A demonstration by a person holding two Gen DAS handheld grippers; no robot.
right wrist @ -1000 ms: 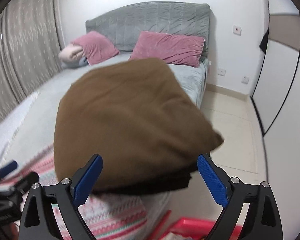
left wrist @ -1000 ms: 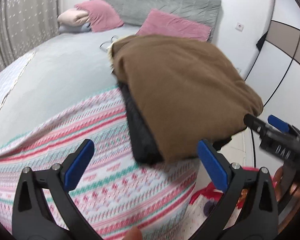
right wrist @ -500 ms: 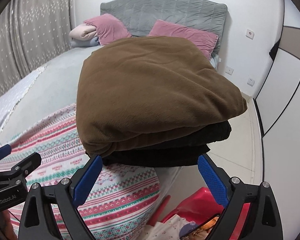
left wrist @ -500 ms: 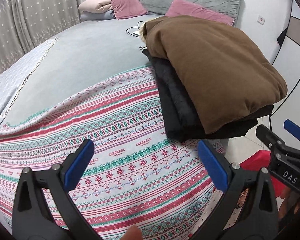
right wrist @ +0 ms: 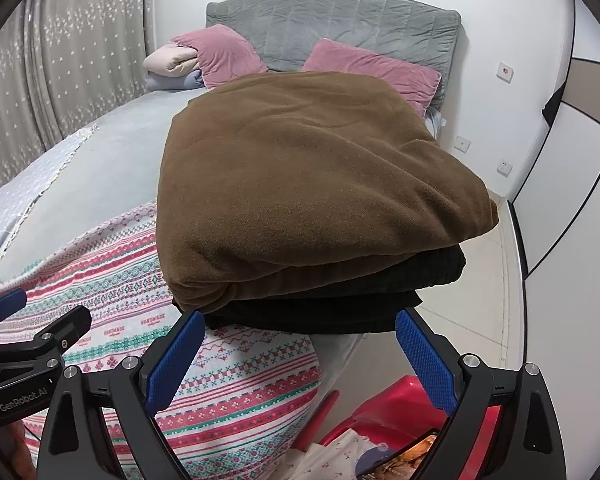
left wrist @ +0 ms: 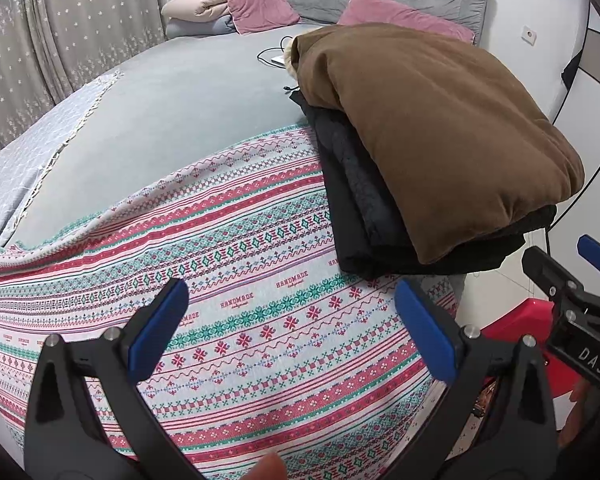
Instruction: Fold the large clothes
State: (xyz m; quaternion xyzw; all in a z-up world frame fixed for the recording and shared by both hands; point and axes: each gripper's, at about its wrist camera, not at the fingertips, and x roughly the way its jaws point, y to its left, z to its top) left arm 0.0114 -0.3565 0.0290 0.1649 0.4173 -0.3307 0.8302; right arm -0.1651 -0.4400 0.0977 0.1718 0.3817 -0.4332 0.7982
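Observation:
A folded brown garment (left wrist: pixel 428 128) (right wrist: pixel 312 184) lies on top of folded black clothes (left wrist: pixel 364 216) (right wrist: pixel 340 304) at the bed's right corner. The stack rests partly on a striped pink, teal and white patterned cloth (left wrist: pixel 236 280) (right wrist: pixel 236 380) spread over the bed. My left gripper (left wrist: pixel 292 328) is open above the patterned cloth, a little short of the stack, with nothing between its fingers. My right gripper (right wrist: pixel 296 356) is open just in front of the stack's near edge, also empty. The right gripper (left wrist: pixel 572 280) shows at the right edge of the left wrist view.
The grey bed (left wrist: pixel 188 96) has pink pillows (right wrist: pixel 368 68) and a padded headboard (right wrist: pixel 332 28). A cable and small device (left wrist: pixel 274 56) lie behind the stack. A red bin (right wrist: pixel 392 416) with items stands on the floor below the corner. Curtains (left wrist: pixel 60 40) hang left, a wardrobe (right wrist: pixel 572 168) stands right.
Both grippers have drawn back from the brown stack, which now rests on the bed. The brown garment was blurred and close a second ago and now lies still.

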